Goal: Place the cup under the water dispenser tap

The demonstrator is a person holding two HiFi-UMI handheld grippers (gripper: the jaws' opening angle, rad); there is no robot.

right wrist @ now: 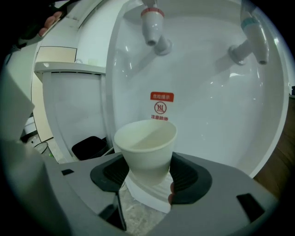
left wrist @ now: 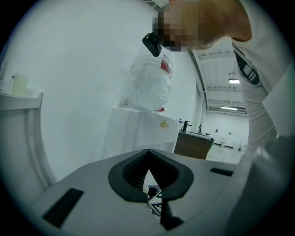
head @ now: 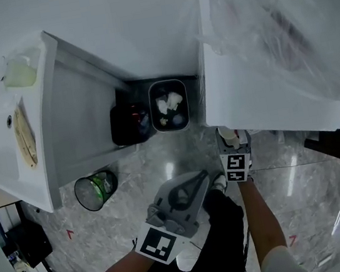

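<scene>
Ribbed dark pads of the right claw clamp a tapered white paper cup. The cup is upright, before the glossy curved recess of the water dispenser, lower than its red-collared tap. Left claw: smooth grey shell, pads closed together, nothing held.

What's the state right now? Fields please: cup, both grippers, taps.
cup: paper cup, upright, looks empty
right gripper: jaws closed on the cup's lower half
left gripper: jaws together, nothing between them
taps: red tap and blue tap, both on the dispenser
cup vs taps: below the red tap, roughly in line with it; held, not set down
</scene>
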